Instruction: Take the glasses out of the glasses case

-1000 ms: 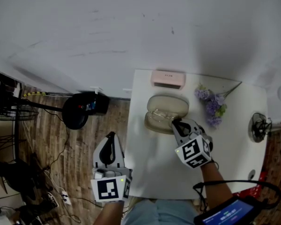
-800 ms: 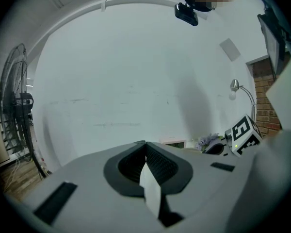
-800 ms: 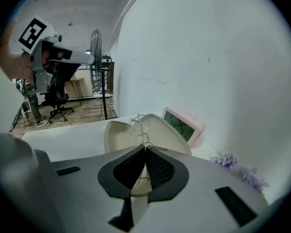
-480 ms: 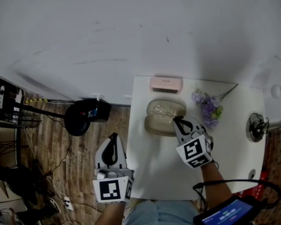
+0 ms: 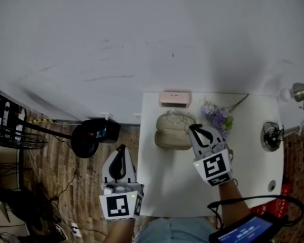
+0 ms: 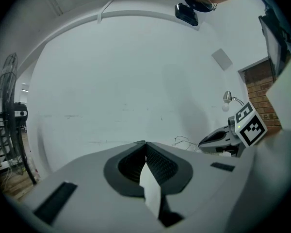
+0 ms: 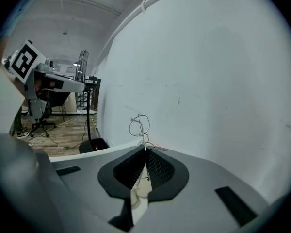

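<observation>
My right gripper (image 7: 144, 152) has its jaws clenched on the wire glasses (image 7: 139, 125). I should raise them gently, clear of the glasses case (image 5: 171, 138). My left gripper (image 6: 145, 145) is clenched on nothing.

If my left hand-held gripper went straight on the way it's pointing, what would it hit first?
Most likely the plain white wall; nothing nearer shows ahead of the left hand-held gripper, though depth is unclear.

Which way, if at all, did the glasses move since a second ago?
Yes. The glasses, pinched in the right gripper, came up out of the glasses case: earlier they lay inside it, now they stand clear above it.
</observation>
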The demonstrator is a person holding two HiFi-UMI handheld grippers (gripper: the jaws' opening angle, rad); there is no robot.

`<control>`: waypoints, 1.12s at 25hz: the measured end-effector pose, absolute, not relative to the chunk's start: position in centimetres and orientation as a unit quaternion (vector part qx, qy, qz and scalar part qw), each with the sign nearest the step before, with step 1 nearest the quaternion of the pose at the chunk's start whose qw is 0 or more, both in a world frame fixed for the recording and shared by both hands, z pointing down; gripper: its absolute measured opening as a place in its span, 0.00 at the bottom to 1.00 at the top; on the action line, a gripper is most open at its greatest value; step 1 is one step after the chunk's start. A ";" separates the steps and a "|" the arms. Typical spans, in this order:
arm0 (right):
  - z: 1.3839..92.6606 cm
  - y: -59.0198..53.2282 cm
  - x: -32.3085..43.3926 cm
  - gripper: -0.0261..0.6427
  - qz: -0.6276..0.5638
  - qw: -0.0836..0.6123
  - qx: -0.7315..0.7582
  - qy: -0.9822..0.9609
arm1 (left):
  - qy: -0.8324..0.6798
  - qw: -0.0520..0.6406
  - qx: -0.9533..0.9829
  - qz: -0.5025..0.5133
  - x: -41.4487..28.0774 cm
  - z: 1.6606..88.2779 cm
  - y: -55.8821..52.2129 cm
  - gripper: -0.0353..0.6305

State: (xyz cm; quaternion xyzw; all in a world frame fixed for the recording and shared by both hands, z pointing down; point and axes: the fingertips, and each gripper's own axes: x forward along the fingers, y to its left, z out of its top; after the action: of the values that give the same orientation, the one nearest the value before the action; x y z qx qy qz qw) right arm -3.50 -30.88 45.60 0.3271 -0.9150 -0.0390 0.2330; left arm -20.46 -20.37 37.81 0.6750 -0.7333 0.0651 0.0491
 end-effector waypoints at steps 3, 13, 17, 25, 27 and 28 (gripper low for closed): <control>43.6 -30.5 -3.0 0.08 -0.048 0.217 0.341 -0.913 | -0.731 0.046 0.677 0.067 -20.4 36.8 -20.0 0.06; 35.8 -29.1 -0.9 0.08 -0.085 0.155 0.398 -0.900 | -0.725 -0.007 0.688 0.028 -20.2 32.0 -19.0 0.06; 32.4 -28.3 -0.3 0.08 -0.099 0.115 0.415 -0.897 | -0.718 -0.030 0.695 0.010 -20.3 30.0 -18.9 0.06; 25.5 -25.7 1.2 0.08 -0.125 0.033 0.450 -0.884 | -0.709 -0.067 0.701 -0.021 -20.0 25.7 -18.1 0.06; 24.0 -25.1 1.3 0.08 -0.130 0.017 0.457 -0.880 | -0.705 -0.074 0.705 -0.029 -19.9 24.6 -18.1 0.06; 23.4 -24.8 1.4 0.08 -0.133 0.010 0.460 -0.878 | -0.703 -0.078 0.706 -0.034 -19.8 24.1 -18.1 0.06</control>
State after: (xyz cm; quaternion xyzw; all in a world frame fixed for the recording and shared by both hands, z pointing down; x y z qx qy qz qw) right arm 1.42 -24.79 23.38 0.4603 -0.8777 -0.1329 0.0100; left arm -19.85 -18.10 24.07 0.7062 -0.7029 -0.0338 -0.0782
